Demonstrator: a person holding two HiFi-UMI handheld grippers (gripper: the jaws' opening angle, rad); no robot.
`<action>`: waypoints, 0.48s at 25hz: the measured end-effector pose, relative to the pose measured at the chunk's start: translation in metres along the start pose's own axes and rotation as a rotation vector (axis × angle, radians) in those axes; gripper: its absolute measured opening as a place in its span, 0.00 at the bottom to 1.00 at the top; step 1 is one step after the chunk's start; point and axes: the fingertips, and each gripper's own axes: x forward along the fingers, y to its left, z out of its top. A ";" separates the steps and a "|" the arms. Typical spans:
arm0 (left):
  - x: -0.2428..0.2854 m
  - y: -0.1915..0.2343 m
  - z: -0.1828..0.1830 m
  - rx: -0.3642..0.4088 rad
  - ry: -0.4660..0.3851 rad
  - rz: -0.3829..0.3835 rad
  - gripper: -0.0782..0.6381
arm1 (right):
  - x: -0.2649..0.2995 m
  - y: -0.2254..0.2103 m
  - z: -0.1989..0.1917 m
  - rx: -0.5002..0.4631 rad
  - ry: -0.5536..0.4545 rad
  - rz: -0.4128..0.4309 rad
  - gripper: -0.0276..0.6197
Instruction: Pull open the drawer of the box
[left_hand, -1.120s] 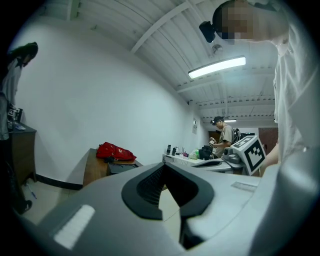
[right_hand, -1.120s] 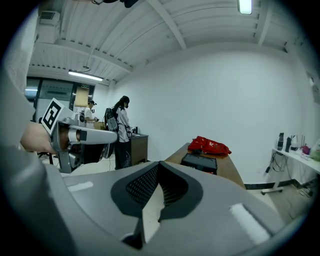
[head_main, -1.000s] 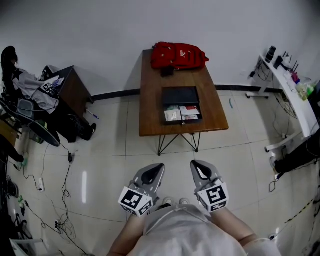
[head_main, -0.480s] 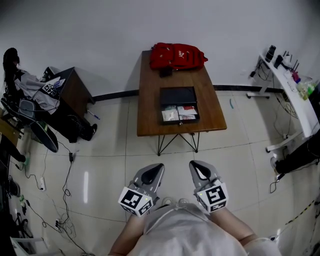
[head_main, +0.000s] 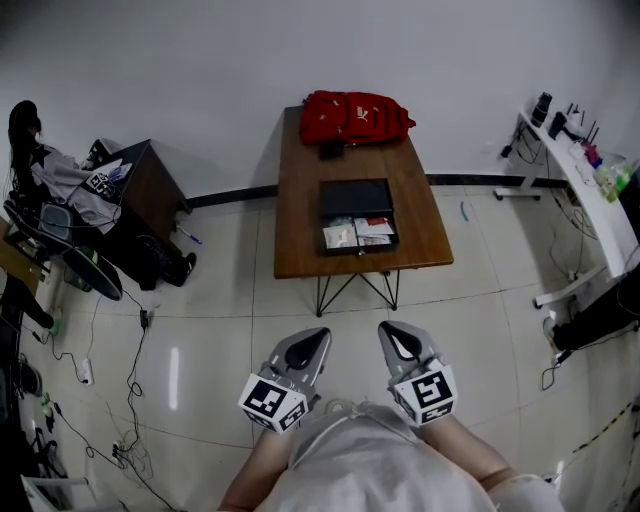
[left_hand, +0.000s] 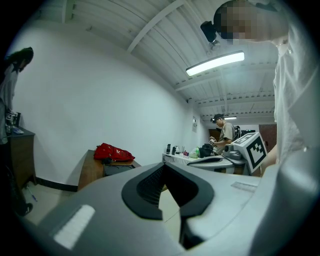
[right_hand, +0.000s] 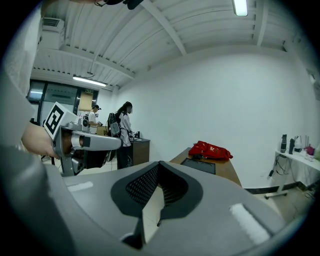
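On the table (head_main: 425, 225) — one box (head_main: 355, 195), one drawer (head_main: 360, 247), one backpack (head_main: 355, 115).

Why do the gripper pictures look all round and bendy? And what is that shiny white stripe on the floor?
Left gripper view and right gripper view: a wide-angle lens bends straight lines such as the ceiling beams and darkens the corners. Left gripper view: the ceiling lamp glows very bright. Head view: the white stripe is glare on the glossy floor, probably a lamp's reflection.

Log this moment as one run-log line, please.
drawer: open | box: on table | left tool: shut, empty | right tool: shut, empty
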 end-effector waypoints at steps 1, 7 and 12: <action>0.001 0.001 0.000 0.000 0.000 0.001 0.12 | 0.001 -0.001 0.000 0.001 0.001 0.002 0.05; 0.008 0.001 0.000 -0.001 0.005 -0.007 0.12 | 0.004 -0.005 0.003 -0.005 0.000 0.008 0.05; 0.013 0.007 0.003 0.000 0.003 -0.004 0.12 | 0.010 -0.008 0.004 0.001 0.004 0.019 0.05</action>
